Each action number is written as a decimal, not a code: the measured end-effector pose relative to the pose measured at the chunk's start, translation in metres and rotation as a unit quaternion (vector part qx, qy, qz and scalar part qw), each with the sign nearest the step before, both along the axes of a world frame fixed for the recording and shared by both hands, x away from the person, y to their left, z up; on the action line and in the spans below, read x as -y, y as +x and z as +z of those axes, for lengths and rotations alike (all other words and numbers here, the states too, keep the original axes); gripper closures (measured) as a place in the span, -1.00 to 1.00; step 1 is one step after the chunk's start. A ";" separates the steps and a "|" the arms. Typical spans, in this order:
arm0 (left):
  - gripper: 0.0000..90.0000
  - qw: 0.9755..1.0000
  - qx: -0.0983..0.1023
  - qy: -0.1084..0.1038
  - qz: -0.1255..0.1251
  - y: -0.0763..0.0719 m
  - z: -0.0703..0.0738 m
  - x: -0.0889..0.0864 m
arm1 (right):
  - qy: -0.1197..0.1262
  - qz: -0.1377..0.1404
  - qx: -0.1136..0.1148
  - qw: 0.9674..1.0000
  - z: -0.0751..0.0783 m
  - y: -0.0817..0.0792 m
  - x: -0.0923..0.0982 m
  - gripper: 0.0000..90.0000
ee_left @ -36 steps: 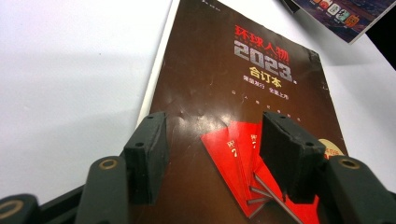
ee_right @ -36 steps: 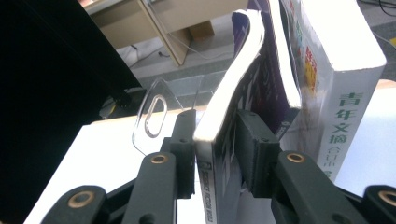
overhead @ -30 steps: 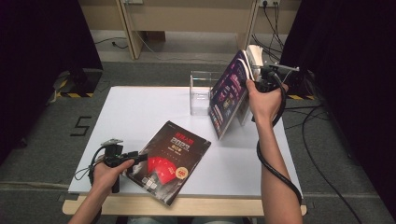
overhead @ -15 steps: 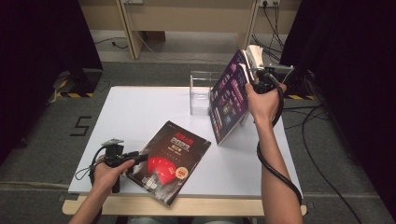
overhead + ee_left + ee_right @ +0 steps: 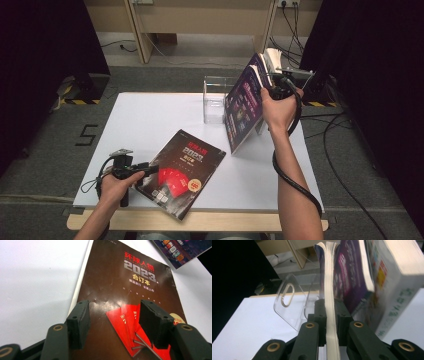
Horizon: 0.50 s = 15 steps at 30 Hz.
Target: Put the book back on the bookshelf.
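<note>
Two black jaws of the right gripper have just been closing, and they now pinch the page edge of a purple magazine between their pads. In the right gripper view the white pages run straight up from between the jaws. Seen from above, that magazine stands tilted on its lower edge at the far right of the white table, with the right hand behind it. More books lean just beside it on the right; I cannot count them. A clear acrylic stand sits just to the left of the magazine, on the table.

The left gripper has its jaws spread apart, gripping nothing. They hover over the near part of one dark magazine with red cards printed on its cover, which lies flat at the table's near edge. The left hand is at its left side.

Counted: two magazines, one stand, two grippers.
</note>
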State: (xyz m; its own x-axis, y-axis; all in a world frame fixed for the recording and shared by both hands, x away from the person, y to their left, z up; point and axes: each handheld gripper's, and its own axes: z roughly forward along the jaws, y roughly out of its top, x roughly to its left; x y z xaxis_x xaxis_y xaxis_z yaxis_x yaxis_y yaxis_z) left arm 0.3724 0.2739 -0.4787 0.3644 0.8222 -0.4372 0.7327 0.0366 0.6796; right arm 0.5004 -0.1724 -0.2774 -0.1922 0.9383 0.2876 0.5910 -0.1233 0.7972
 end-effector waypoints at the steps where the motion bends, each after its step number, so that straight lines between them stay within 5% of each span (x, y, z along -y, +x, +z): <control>1: -0.09 1.000 0.000 -0.001 0.001 0.000 0.000 0.000 | -0.001 0.001 0.007 1.000 0.002 0.000 -0.002 0.85; 9: -0.09 1.000 0.001 -0.001 0.002 0.000 0.000 -0.002 | 0.008 -0.010 0.062 0.998 0.022 0.006 -0.011 0.85; 15: -0.09 1.000 0.000 -0.003 0.002 0.000 0.000 -0.002 | 0.012 -0.021 0.079 0.997 0.026 0.018 -0.015 0.85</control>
